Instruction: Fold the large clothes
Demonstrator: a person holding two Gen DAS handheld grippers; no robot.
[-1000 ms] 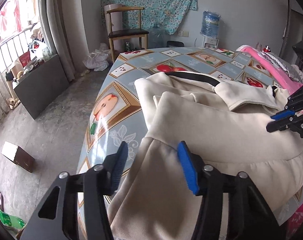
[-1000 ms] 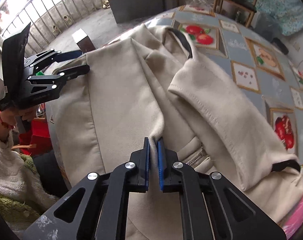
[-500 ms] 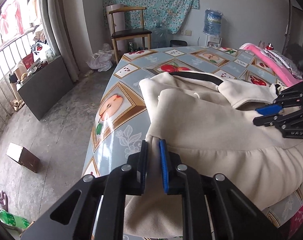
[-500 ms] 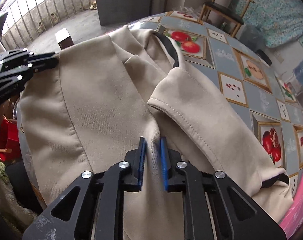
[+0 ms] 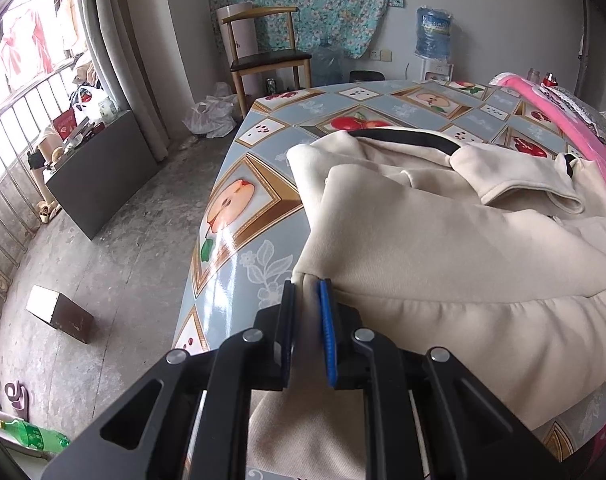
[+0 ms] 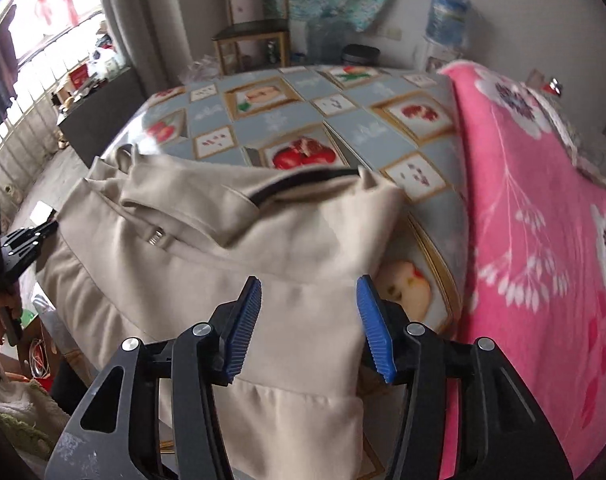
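A large cream garment (image 5: 443, 248) with black trim lies partly folded on a table with a fruit-print cloth (image 5: 239, 216); its lower part hangs over the near edge. My left gripper (image 5: 307, 300) is shut on the garment's left edge near the hem. It also shows at the left of the right wrist view (image 6: 19, 248). In that view the garment (image 6: 223, 264) spreads ahead, and my right gripper (image 6: 309, 308) is open and empty above its right side.
A pink flowered blanket (image 6: 543, 240) lies along the table's right side. A wooden chair (image 5: 267, 60) and water bottle (image 5: 433, 32) stand by the far wall. A dark cabinet (image 5: 99, 168), a small box (image 5: 59, 312) and a green bottle (image 5: 31, 436) are on the floor at left.
My left gripper closed on the garment's left edge. My right gripper let go of the fold it held, opened, and swung to the garment's right side.
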